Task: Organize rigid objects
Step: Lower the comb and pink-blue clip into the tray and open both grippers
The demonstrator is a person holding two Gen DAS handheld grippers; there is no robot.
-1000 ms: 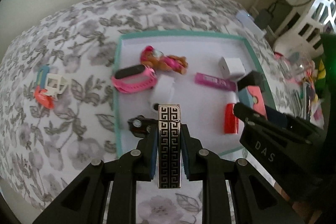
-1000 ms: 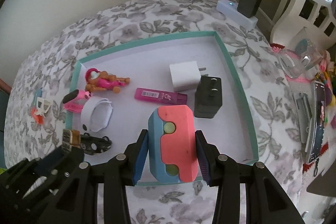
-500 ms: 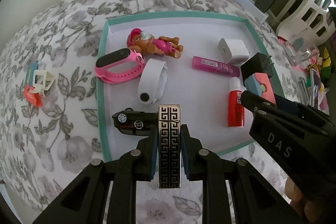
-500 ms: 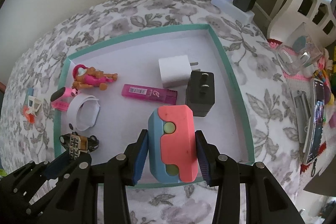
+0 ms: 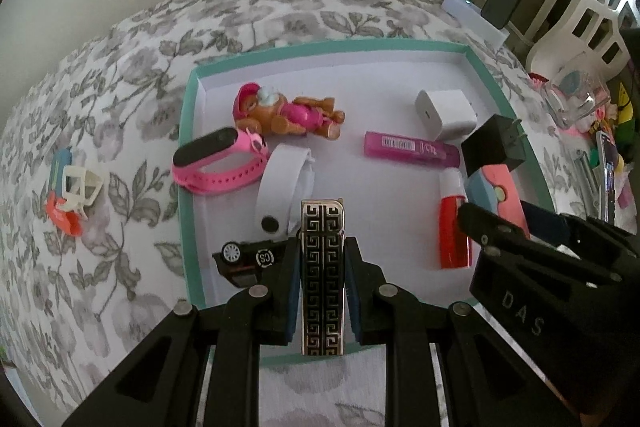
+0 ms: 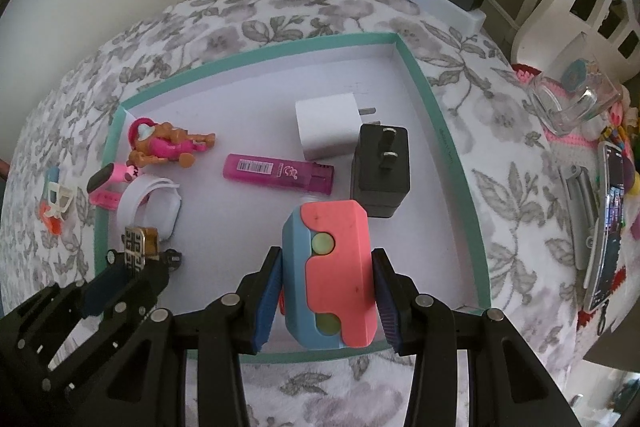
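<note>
Two objects are in our grip at once, and the coming move turns on where each hangs over the teal-rimmed tray (image 5: 195, 163). Our left gripper (image 5: 322, 267) has its jaws clamped on a slim lighter with a black-and-silver key pattern (image 5: 322, 275) — its long axis runs straight up the frame, in line with the fingers, its far end poking out past the fingertips. Seen from the left wrist, that end sits low and centre in the frame, over the tray's near left part, just right of the black toy car (image 5: 250, 261) and just below the white strap (image 5: 284, 183). We judge the bare white floor to the right of the car to be the nearest free spot, so the lighter lies almost above its landing place.

Our right gripper (image 6: 326, 281) has its jaws pressed on the flanks of a coral-and-blue block (image 6: 332, 273), also lengthwise along the fingers. In the right wrist view it hangs low and centre, over the tray's near edge, just below the black plug adapter (image 6: 380, 171) and the pink lighter (image 6: 278, 173).

Between the two, we would say the left hand is the nearer to a clear patch — the right one has the red tube (image 5: 454, 227) close under it.
</note>
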